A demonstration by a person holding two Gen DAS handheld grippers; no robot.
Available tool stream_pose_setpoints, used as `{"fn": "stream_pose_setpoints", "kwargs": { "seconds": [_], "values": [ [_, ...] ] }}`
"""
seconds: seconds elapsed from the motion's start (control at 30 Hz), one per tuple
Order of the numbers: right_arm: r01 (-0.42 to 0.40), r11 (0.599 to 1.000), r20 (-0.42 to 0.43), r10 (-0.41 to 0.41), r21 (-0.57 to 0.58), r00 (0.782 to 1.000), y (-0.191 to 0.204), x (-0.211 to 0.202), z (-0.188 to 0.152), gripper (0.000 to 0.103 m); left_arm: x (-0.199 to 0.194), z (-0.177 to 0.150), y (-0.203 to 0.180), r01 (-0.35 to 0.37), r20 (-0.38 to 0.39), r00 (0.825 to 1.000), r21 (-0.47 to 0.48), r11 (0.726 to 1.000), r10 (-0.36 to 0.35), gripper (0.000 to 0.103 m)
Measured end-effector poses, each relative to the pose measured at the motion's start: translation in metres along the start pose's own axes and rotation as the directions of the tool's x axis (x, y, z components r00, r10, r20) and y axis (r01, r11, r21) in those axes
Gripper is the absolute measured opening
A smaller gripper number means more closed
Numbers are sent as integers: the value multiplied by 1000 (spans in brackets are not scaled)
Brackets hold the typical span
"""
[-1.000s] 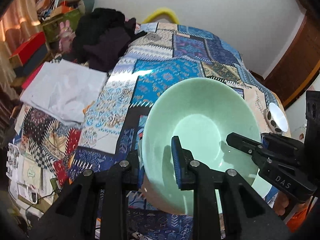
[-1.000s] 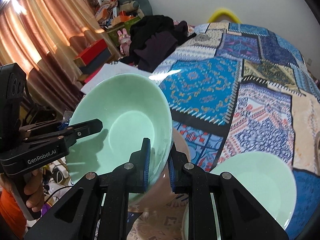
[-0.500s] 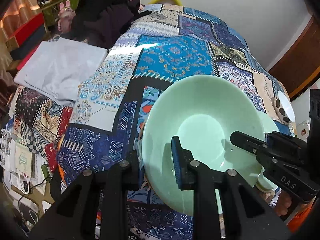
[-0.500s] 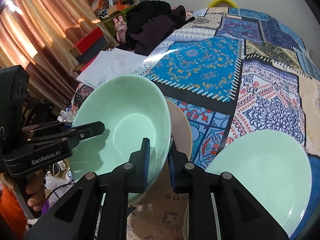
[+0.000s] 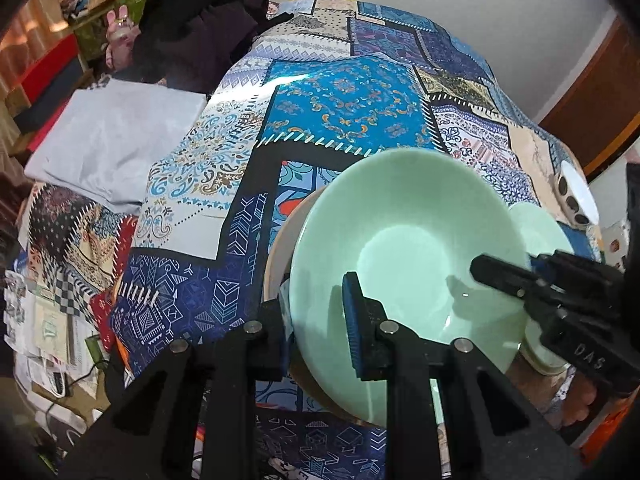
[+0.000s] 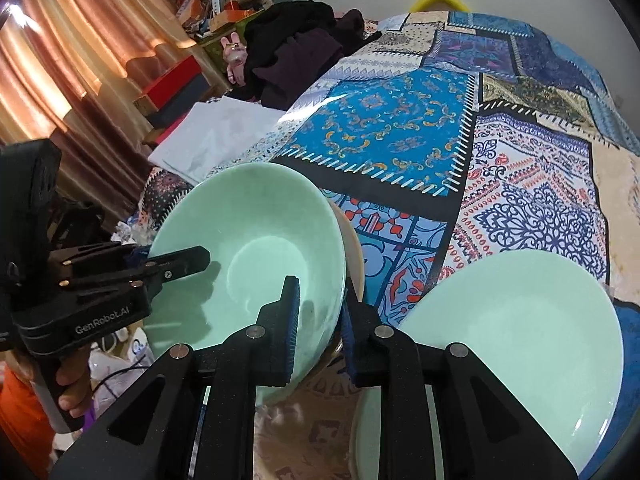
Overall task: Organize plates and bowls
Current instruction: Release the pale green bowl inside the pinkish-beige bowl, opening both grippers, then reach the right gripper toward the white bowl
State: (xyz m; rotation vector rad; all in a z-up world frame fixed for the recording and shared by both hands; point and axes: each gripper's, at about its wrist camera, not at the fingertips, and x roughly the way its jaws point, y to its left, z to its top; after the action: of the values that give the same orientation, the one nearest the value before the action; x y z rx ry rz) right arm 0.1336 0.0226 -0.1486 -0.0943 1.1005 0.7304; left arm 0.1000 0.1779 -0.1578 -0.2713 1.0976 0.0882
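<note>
A mint-green bowl (image 5: 404, 248) is held by both grippers at opposite rims, tilted, low over a beige plate (image 5: 280, 236). My left gripper (image 5: 316, 324) is shut on its near rim in the left wrist view. My right gripper (image 6: 318, 312) is shut on its right rim; the bowl (image 6: 256, 256) and the beige plate (image 6: 354, 248) show in the right wrist view. A second mint-green dish (image 6: 516, 340) rests on the cloth at the right; it shows behind the bowl in the left wrist view (image 5: 540, 228).
A patchwork cloth (image 5: 344, 108) covers the bed-like surface. A folded white sheet (image 5: 112, 140) and dark clothes (image 5: 192, 28) lie at the left. A spotted white cup (image 5: 576, 192) sits far right. Curtains (image 6: 60, 64) and boxes stand at the left.
Both grippers have lowered the bowl toward the cloth, and the beige plate under it has come into view. Both grips are unchanged.
</note>
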Motion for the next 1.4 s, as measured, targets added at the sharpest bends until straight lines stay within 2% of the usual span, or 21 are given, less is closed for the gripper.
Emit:
{"fn": "stream_pose_setpoints", "kwargs": {
  "seconds": [0.37, 0.47, 0.6, 0.77, 0.97, 1.13, 1.4],
  "values": [
    [17, 1000, 13, -17, -16, 1000, -4, -7, -2, 21, -9, 1, -6, -31, 11, 999, 54, 998, 30, 24],
    [14, 1000, 23, -13, -24, 1000, -5, -12, -1, 21, -19, 3, -10, -83, 61, 995, 78, 993, 79, 27],
    [40, 998, 52, -38, -40, 998, -6, -24, -1, 21, -31, 5, -17, -68, 89, 994, 107, 992, 59, 27],
    [75, 996, 114, -70, -42, 991, -18, -52, 0, 24, -45, 9, -35, -72, 129, 990, 125, 990, 55, 33],
    [147, 989, 194, -141, -14, 971, -50, -97, -2, 33, -60, 18, -61, -32, 167, 986, 109, 993, 13, 42],
    [230, 972, 253, -234, 48, 939, -93, -136, -9, 45, -72, 31, -93, -13, 228, 974, 119, 993, -15, 61],
    [326, 921, 273, -377, 215, 885, -181, -188, -29, 47, -69, 60, -155, 33, 248, 967, 137, 990, -66, 82]
  ]
}}
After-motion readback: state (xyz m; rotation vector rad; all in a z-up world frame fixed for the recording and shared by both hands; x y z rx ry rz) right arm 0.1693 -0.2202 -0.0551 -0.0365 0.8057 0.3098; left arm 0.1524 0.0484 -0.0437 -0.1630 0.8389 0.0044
